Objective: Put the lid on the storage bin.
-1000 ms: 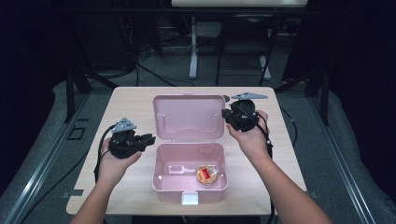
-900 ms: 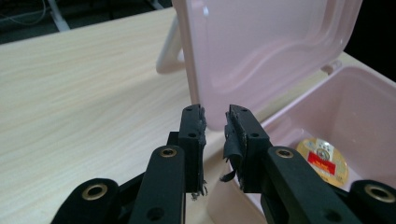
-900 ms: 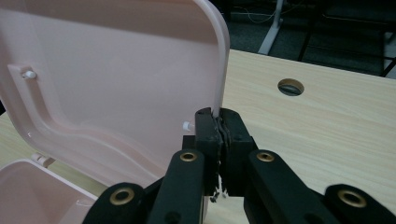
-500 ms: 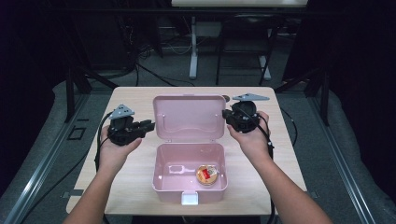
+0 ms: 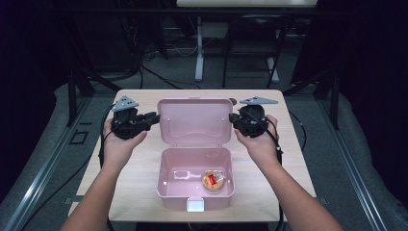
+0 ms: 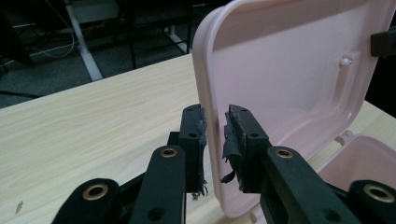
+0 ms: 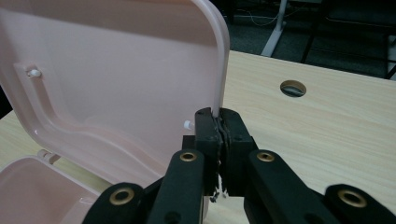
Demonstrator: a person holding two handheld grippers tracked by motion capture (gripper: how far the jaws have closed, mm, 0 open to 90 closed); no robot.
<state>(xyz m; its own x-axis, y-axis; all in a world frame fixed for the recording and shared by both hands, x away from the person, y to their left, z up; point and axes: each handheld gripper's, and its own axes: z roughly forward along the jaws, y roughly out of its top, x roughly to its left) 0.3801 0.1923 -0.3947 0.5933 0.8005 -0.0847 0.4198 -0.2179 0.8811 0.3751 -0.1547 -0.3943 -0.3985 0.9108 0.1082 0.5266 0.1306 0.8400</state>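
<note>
Pink lidded box sits at the middle of the bench's near edge, lid raised upright. Right gripper has its jaws clamped on the lid's right rim. Left gripper straddles the left rim, jaws apart, pads not pressing.

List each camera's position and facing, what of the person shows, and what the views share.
High view: above the person's side, looking forward and down at the table; both forearms and tools.
Left gripper view: on the left tool, jaws straddling the pink lid edge.
Right gripper view: on the right tool, jaws clamping the lid's other edge.
Shared: the lid.
</note>
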